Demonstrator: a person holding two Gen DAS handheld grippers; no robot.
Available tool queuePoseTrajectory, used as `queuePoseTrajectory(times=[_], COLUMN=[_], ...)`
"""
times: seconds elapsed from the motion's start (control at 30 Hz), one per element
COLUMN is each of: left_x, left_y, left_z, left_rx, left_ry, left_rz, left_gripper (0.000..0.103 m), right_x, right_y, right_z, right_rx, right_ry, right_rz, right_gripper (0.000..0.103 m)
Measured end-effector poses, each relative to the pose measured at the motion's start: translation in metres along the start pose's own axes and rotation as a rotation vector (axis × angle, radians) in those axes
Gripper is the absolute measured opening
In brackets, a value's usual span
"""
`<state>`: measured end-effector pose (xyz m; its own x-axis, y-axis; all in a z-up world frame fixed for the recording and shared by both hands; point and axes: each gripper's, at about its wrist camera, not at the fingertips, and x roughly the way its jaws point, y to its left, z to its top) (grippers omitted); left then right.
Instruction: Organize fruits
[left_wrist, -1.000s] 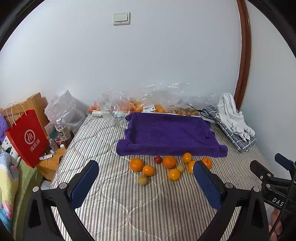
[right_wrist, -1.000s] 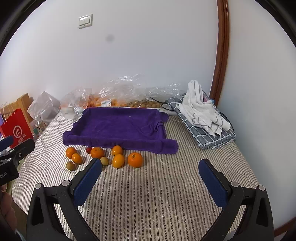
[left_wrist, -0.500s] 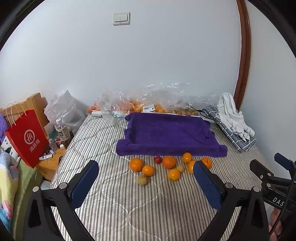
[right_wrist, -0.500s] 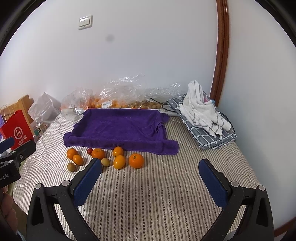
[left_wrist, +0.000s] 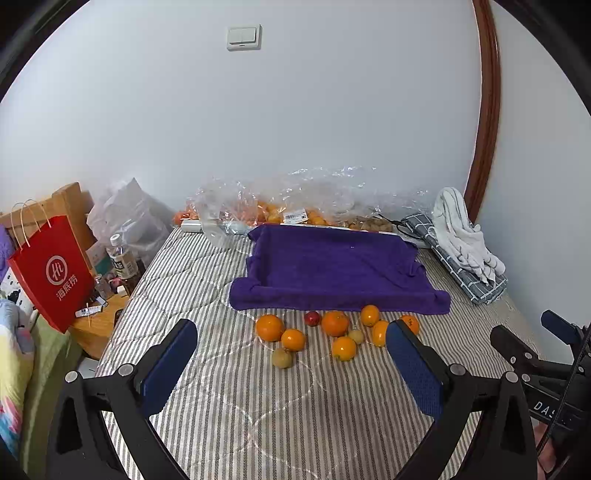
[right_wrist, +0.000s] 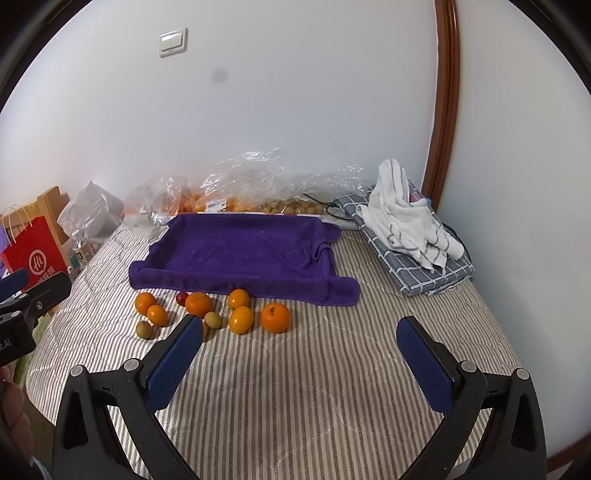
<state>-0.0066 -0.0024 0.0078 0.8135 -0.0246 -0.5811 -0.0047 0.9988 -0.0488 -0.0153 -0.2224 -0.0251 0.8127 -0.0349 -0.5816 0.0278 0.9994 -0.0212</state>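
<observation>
Nothing picked yet, so I'd call this the approach step, before any first grasp. Left gripper hangs over the striped mattress with its jaws spread wide and nothing between them; right gripper is the same, wide apart and empty. The fruit sits loose on the mattress in a cluster just in front of the near edge of the purple towel, which is spread toward the far edge by the wall and looks draped over something tray-like with raised sides, though I can't confirm what is under it. It holds no fruit. The cluster includes a big orange at its left end, a smaller orange touching or nearly touching it, a brownish-green fruit nearest the left gripper, a small red fruit right at the towel's edge, and the largest orange at the right end, closest to the right gripper. Probable destination is the towel; how to sort is not evident from here. Next move: bring one gripper down and forward over an outlying fruit, straddling it with the pads clear of its neighbours, then close gently. Round fruit on a soft quilt will likely roll if nudged. Bagged fruit along the wall is probably not part of this.
</observation>
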Motion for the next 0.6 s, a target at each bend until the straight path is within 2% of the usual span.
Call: queuePoseTrajectory(times=[0.6], left_x=[-0.0026], left_y=[0.0002], left_z=[-0.0010], left_rx=[0.012], left_ry=[-0.017], left_rz=[0.010], left_gripper=[0.103], right_x=[0.0008], right_y=[0.0084], right_z=[-0.0003], right_rx=[-0.029], right_ry=[-0.002], right_rz=[0.005], right_gripper=[0.103])
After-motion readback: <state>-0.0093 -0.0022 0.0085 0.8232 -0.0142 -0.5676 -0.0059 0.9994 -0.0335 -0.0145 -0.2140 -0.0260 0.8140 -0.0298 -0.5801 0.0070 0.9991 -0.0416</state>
